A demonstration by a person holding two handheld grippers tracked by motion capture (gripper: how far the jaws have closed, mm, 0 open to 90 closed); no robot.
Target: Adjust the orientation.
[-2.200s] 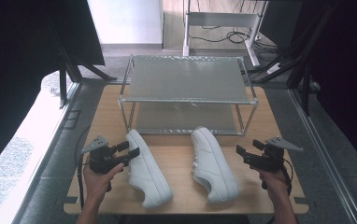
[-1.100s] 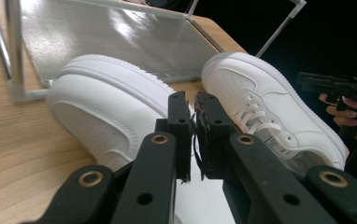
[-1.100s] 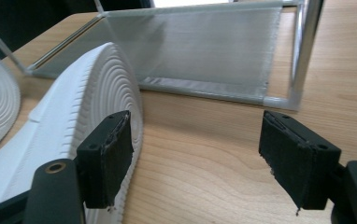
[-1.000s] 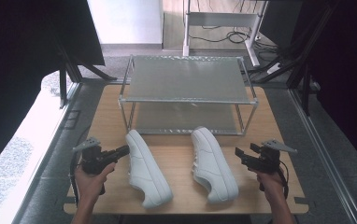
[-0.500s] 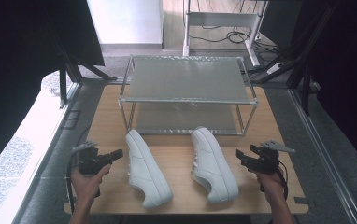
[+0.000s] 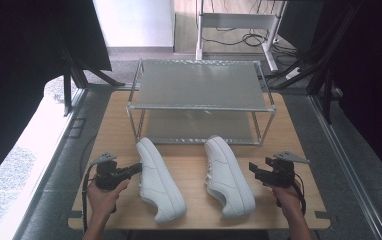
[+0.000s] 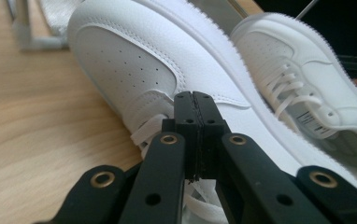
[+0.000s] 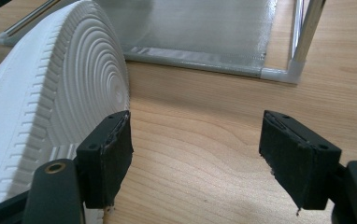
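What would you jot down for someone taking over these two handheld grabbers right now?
Left gripper: jaws shut, nothing between them, tips at the side of the left shoe.
Right gripper: jaws open, empty, beside the right shoe without gripping it.
Both shoes lie on their sides on the table, toes toward the rack, in front of it.
Done: nothing racked; both shelves are bare.
Left: probably grip each shoe and set it on the rack.
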